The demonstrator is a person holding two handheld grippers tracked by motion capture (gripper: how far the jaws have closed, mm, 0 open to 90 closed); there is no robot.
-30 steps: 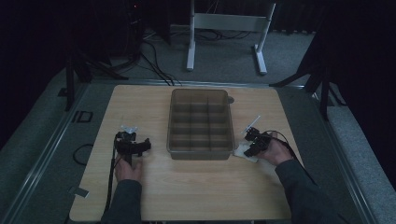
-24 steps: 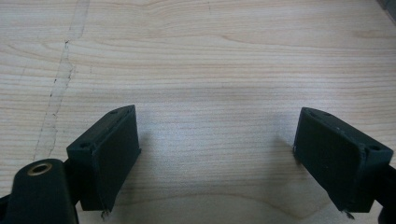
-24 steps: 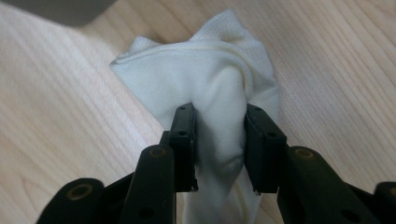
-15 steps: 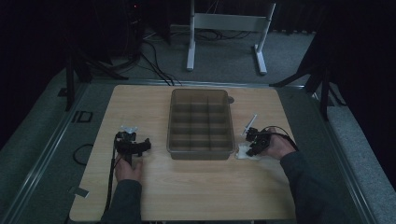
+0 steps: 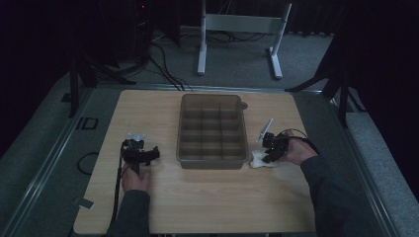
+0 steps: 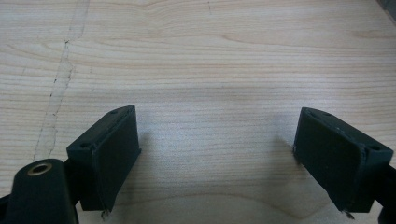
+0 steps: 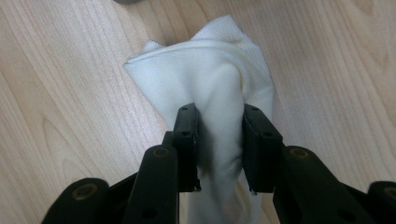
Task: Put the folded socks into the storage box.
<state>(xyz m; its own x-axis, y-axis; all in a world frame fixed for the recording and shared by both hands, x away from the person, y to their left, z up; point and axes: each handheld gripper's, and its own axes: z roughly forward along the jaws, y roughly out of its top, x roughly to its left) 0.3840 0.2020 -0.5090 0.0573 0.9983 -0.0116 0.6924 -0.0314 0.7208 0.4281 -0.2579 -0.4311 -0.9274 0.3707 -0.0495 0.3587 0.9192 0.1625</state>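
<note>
— While the near edge of the desk (image 5: pixel 207 207) is being crossed by two sleeved forearms, what is being held by the right hand-held gripper (image 7: pixel 219 135)?

— A white cloth (image 7: pixel 210 79) is being pinched there. In the right gripper view a bunched fold of it is being squeezed between the two black jaws, which have just been closing on it, and the rest of the fabric is being left to spread on the wood beyond the jaw tips.

— Where is that cloth being seen from above?

— In the high view the cloth (image 5: pixel 259 159) is being pressed on the desk just beside the near right corner of the compartment tray (image 5: pixel 212 159), with the right hand-held gripper (image 5: pixel 271 150) lying over it.

— And the left hand-held gripper (image 6: pixel 217 154)?

— Its jaws are being kept wide apart, with nothing between them; bare wood grain is being shown in the gap. From above, the left hand-held gripper (image 5: pixel 140 152) is being rested on the desk to the left of the tray, well apart from the cloth.

— What is being shown farther off?

— Beyond the far desk edge, a white metal stand (image 5: pixel 239 37) and loose cables (image 5: pixel 163 69) are being seen on the grey floor.
</note>
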